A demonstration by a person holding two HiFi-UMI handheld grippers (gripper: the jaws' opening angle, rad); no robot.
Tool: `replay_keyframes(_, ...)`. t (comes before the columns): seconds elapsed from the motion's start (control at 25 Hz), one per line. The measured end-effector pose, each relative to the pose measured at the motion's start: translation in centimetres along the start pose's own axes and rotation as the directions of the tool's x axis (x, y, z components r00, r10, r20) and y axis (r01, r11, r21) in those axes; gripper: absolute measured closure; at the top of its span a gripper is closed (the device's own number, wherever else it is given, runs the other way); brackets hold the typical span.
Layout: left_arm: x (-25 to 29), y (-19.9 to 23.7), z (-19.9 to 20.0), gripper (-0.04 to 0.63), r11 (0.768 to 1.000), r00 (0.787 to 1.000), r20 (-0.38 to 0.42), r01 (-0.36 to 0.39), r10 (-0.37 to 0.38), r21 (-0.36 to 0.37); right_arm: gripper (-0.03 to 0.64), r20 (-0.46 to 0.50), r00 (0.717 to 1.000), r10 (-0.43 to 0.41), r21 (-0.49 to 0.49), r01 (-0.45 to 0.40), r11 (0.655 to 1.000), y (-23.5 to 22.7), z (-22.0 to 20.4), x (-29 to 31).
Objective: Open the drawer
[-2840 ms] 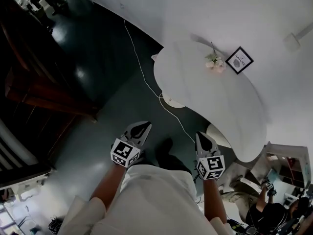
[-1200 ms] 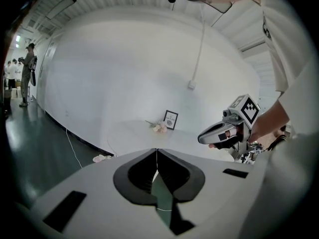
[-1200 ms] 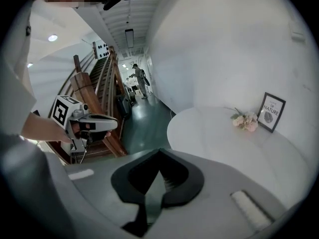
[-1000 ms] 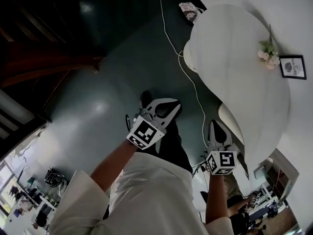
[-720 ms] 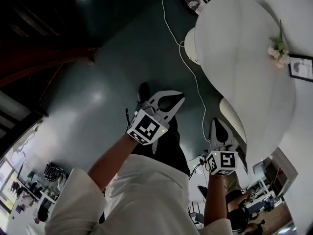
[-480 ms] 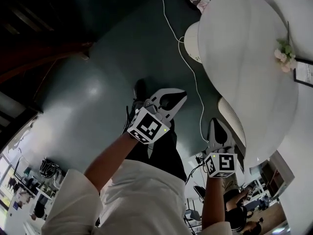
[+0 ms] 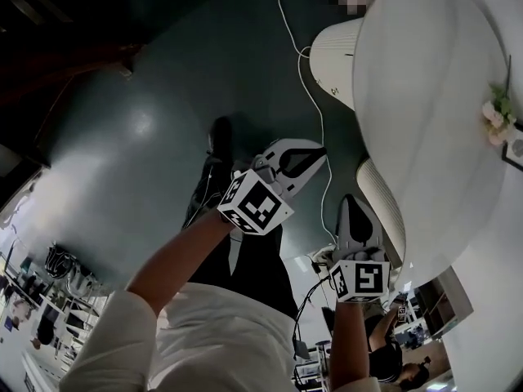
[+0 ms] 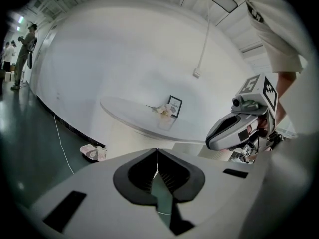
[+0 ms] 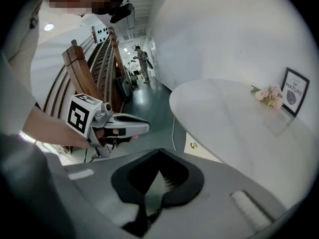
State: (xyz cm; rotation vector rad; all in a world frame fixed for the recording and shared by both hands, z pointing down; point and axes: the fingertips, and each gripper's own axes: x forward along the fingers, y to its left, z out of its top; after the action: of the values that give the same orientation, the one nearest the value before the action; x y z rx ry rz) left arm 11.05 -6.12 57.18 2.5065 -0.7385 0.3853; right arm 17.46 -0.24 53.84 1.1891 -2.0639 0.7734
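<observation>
A white cabinet with an oval top (image 7: 425, 96) stands at the right, with cream drawer fronts (image 7: 335, 51) under the rim. One front shows a small knob (image 9: 192, 145), and it looks closed. My left gripper (image 7: 320, 147) hangs over the dark floor left of the cabinet, shut with nothing in it (image 8: 156, 150). My right gripper (image 7: 350, 198) is lower and close beside the nearer cream front (image 7: 382, 207), apart from it. Its jaws meet at the tip (image 9: 159, 150) and are empty.
Pale flowers (image 7: 494, 114) and a small framed picture (image 7: 516, 149) sit on the cabinet top. A white cable (image 7: 290, 23) runs across the dark green floor. My shoe (image 7: 219, 133) is below the left gripper. Dark wooden railings (image 9: 94, 68) stand at the left.
Both grippers have come down beside the cabinet, and the head view has swung so the cabinet sits closer at the right. Both sets of jaws stay shut.
</observation>
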Motion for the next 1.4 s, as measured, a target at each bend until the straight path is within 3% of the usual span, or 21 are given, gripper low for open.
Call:
replay_keyframes(0.76,8.7,3.9,-6.7,0.584,0.998,0.994,0.106,-0.019,0.012,0.058,0.606,-0.027,1.000,0.013,-0.074,-0.015,0.997,-1.8,-4.3,7.6)
replay_keyframes(1.12,12.6,4.6,-7.9,0.517,0.995,0.993,0.115,-0.008,-0.003,0.097,0.606,-0.010,1.000,0.007,-0.063,-0.008,0.998,-3.4,-6.0,9.0)
replay_keyframes(1.4,15.7,4.4,-8.5,0.486,0.997,0.993,0.117,0.015,-0.024,0.077,0.606,0.004,1.000,0.007,-0.049,-0.006,0.999,-3.8,-6.3,9.6)
